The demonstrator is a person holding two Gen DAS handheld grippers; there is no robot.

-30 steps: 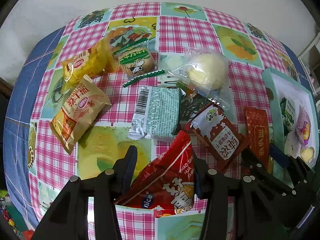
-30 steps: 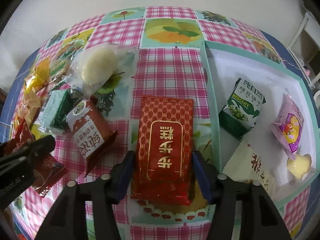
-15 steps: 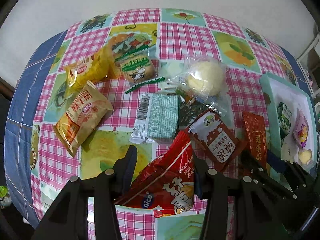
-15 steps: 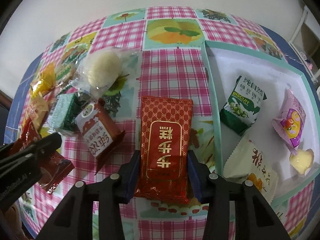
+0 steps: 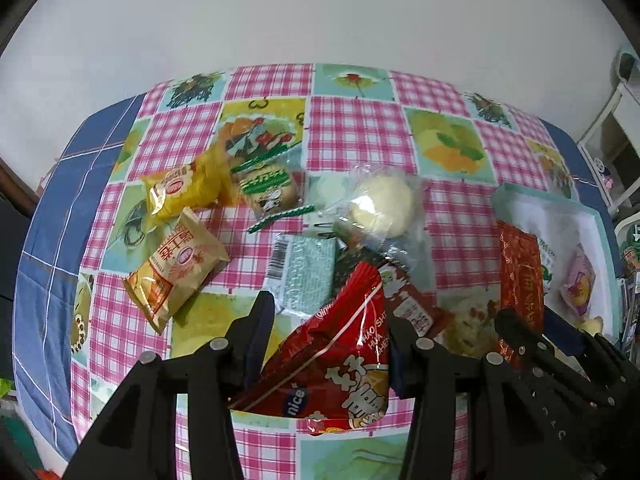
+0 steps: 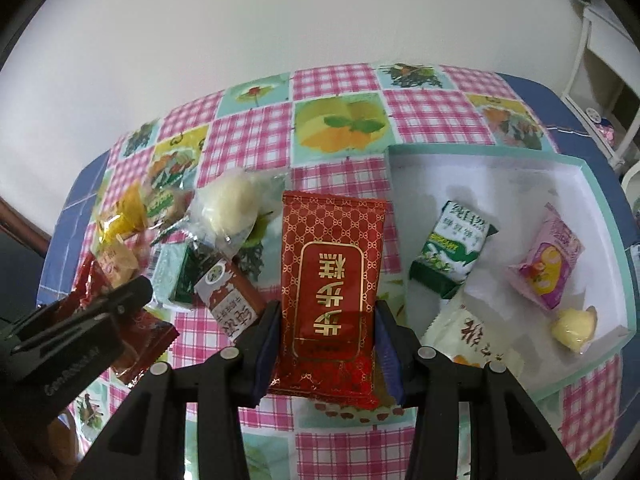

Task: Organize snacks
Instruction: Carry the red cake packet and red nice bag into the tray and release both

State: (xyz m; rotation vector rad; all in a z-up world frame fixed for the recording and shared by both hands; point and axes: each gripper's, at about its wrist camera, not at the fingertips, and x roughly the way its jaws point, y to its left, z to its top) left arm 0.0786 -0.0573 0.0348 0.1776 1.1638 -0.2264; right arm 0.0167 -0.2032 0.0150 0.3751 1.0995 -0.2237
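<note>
Both packets have lifted off the tablecloth (image 6: 340,448) since a second ago. Your right gripper (image 6: 326,344) pinches the patterned red packet (image 6: 330,280); your left gripper (image 5: 330,344) pinches the red snack bag (image 5: 340,360).

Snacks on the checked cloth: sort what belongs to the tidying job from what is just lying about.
In the job:
- red gold-patterned packet, clamped in the right gripper
- red snack bag, clamped in the left gripper
- white box holding sorted snacks
- loose packets, e.g. yellow packet

Lying about:
- white shelf
</note>
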